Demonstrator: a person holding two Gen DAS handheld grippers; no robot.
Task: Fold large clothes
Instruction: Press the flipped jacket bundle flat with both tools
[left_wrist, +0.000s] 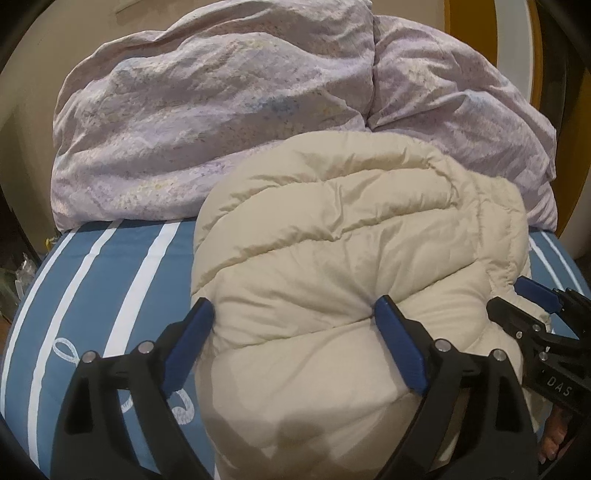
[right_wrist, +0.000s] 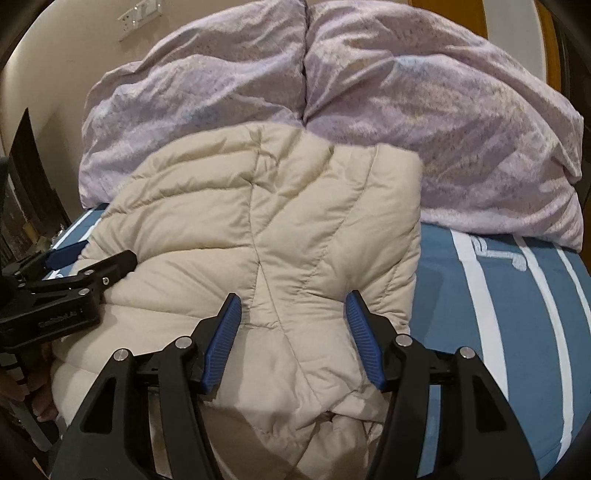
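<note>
From the left wrist, the cream puffer jacket (left_wrist: 354, 258) is lying folded on the blue striped bed sheet (left_wrist: 110, 295), its long axis running away toward the lilac duvet (left_wrist: 207, 122). The left hand-held gripper (left_wrist: 295, 325) is angling down, jaws wide, straddling the jacket's near bulge.

From the right wrist, the right hand-held gripper (right_wrist: 293, 314) is hovering half open over the jacket, clamping nothing.

A bed with a blue, white-striped sheet (right_wrist: 517, 295) stands against a beige wall (right_wrist: 74, 55); a lilac duvet (left_wrist: 203, 110) lies at its far end.
</note>
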